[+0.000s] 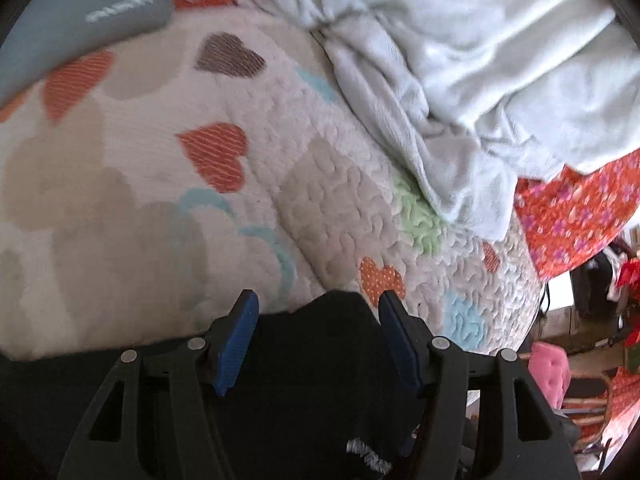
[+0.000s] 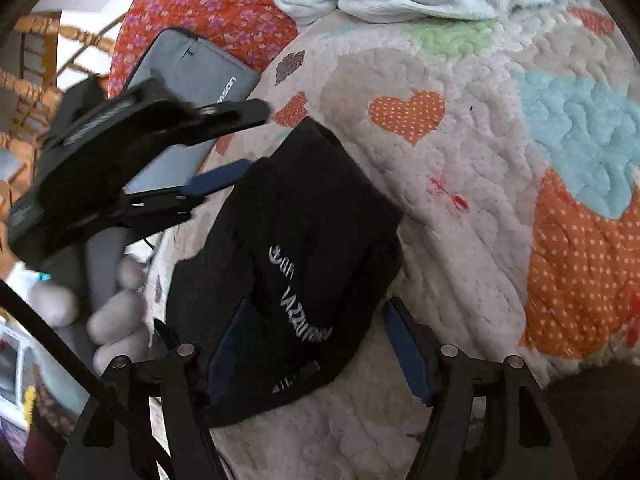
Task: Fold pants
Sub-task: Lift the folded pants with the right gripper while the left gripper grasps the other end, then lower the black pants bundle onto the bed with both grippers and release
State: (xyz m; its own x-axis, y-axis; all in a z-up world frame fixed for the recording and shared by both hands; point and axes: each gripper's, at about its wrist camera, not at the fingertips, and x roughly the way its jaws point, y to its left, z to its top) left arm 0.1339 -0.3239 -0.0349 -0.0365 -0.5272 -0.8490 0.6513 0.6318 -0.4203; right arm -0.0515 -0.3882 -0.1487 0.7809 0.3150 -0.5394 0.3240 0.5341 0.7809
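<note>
The black pants (image 2: 296,256), with white lettering, lie bunched in a folded bundle on the heart-patterned quilt (image 2: 480,184). My right gripper (image 2: 316,316) is open, its blue pads on either side of the bundle's near end. My left gripper (image 1: 318,304) is open, with the dark fabric (image 1: 316,372) lying between and under its fingers. The left gripper also shows in the right wrist view (image 2: 224,148) at the bundle's left edge, held by a hand.
A pale fleece blanket (image 1: 460,52) is heaped at the far side of the bed. A grey case (image 2: 192,92) lies on the left near an orange floral cloth (image 2: 208,4). The bed edge (image 1: 532,312) drops off at the right, with a pink stool (image 1: 550,372) beyond. A wooden chair (image 2: 44,60) stands at left.
</note>
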